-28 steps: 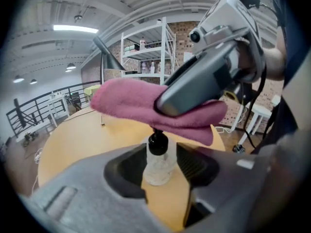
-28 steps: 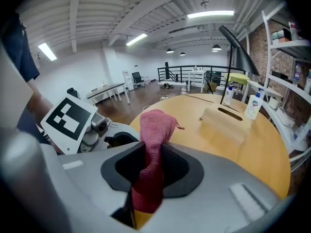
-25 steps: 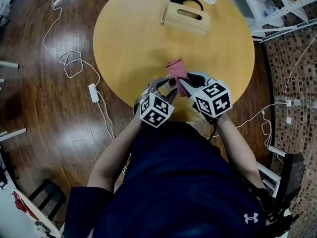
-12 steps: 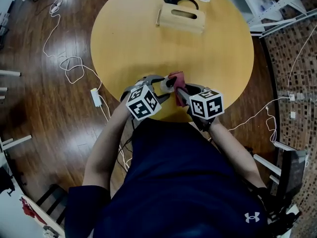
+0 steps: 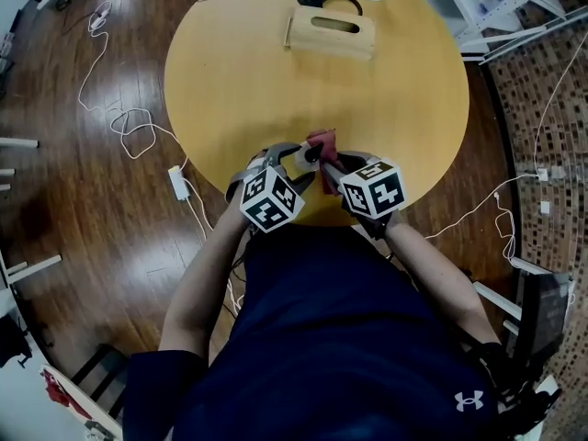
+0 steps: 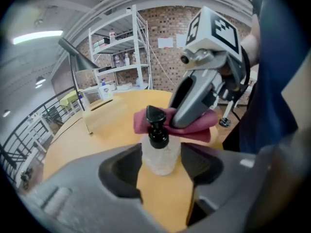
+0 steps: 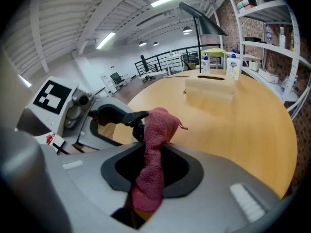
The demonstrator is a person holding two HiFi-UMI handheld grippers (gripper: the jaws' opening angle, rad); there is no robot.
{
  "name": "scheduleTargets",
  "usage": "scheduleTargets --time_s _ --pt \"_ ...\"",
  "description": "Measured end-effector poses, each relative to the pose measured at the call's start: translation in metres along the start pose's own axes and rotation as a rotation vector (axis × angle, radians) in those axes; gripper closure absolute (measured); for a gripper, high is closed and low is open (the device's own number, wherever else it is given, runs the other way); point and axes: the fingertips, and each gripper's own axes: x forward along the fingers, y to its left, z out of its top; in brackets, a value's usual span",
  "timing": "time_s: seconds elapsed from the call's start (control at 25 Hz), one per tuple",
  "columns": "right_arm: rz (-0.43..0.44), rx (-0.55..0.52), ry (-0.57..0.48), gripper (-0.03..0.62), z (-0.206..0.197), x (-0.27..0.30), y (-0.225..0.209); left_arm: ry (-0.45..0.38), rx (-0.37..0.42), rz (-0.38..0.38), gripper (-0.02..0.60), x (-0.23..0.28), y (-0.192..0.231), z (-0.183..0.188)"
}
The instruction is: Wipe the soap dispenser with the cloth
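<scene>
The clear plastic soap dispenser with a black pump (image 6: 158, 149) sits low at the centre of the left gripper view. The left gripper (image 6: 161, 166) clasps it between fingers that have just been opening. The right gripper (image 7: 151, 169) has its fingers closed on the dark-red terry cloth (image 7: 154, 130), which touches the pump, above the round yellow wooden worktop (image 5: 239, 72).

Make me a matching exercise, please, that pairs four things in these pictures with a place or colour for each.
Things:
1. soap dispenser
2. cloth
3. wooden box
4. power strip

Descriptions:
A. on the floor, beside the table
B. clear body, black pump
C. pinched in the right gripper
D. near the table's far edge

Pairs: 1-B, 2-C, 3-D, 4-A.
</scene>
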Motion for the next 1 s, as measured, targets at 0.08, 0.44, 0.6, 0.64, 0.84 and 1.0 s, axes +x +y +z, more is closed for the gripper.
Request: scheduleTargets --time_s 0.08,0.44,0.6,0.64,0.84,1.0 --pt "0.027 0.016 0.013 0.499 -0.012 -0.005 0.006 0.037 0.007 0.01 0.322 -0.004 0.002 -0.001" --pt "0.033 0.044 -0.053 0.498 0.029 0.01 -0.016 0.04 -0.293 0.141 0.284 -0.006 0.011 0.006" --pt "0.051 0.049 -0.048 0.499 0.016 0.009 -0.01 -0.007 -0.261 0.141 0.399 -0.023 0.022 0.022" --pt "0.054 0.055 -0.046 0.499 0.013 0.007 -0.009 0.012 -0.259 0.115 0.4 -0.021 0.02 0.02" --pt "0.091 0.057 -0.014 0.499 -0.005 -0.001 0.005 0.082 -0.243 0.054 0.413 -0.009 0.006 0.011" --pt "0.064 0.068 -0.044 0.497 0.004 -0.007 -0.012 0.066 -0.132 0.023 0.453 -0.005 0.002 0.015"
